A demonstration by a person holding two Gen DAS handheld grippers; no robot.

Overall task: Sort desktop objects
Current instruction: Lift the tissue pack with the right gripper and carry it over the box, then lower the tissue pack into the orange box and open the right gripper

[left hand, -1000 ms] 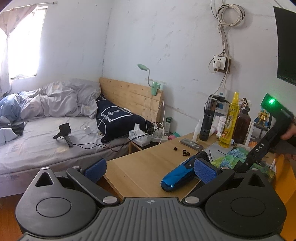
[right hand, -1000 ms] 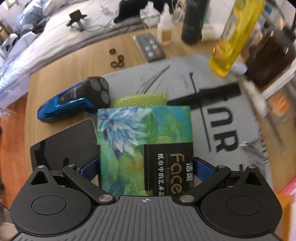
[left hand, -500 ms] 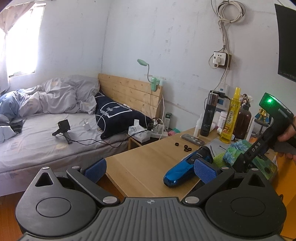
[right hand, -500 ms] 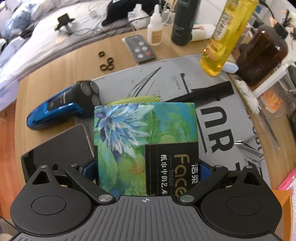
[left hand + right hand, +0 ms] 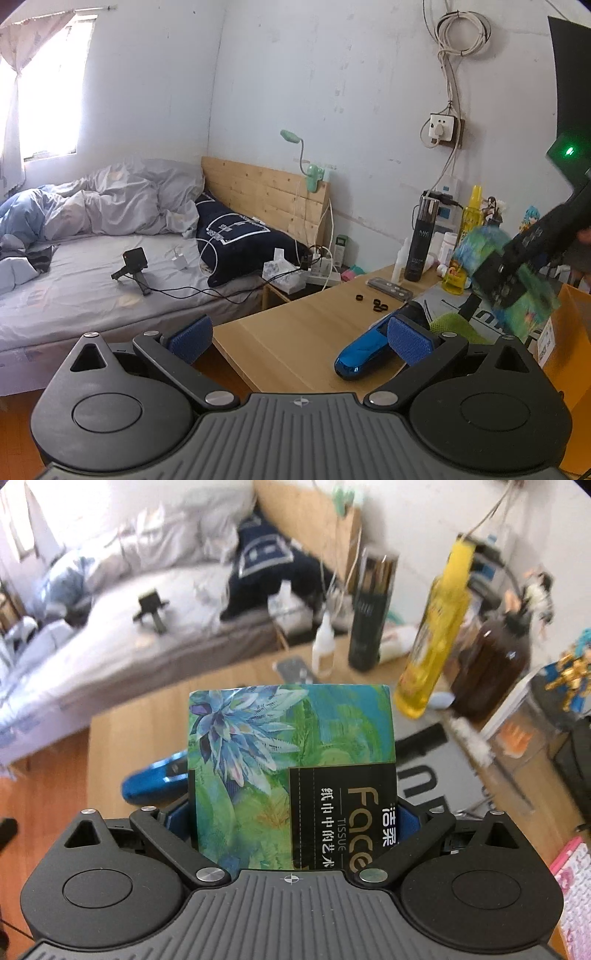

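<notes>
A home bedroom: an unmade bed (image 5: pixel 92 266) with a wooden headboard (image 5: pixel 258 192) stands beside a wooden desk (image 5: pixel 295 339) crowded with bottles (image 5: pixel 419 240) and what look like small figurines (image 5: pixel 569 672), though blurred.

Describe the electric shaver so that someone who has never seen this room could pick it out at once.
Start at the wooden desk beside the bed and look along its near part, by the edge of the grey mat. The electric shaver lies flat there, just ahead of the open left tongs. It is the only glossy blue object on the desk, with a black head.
</notes>
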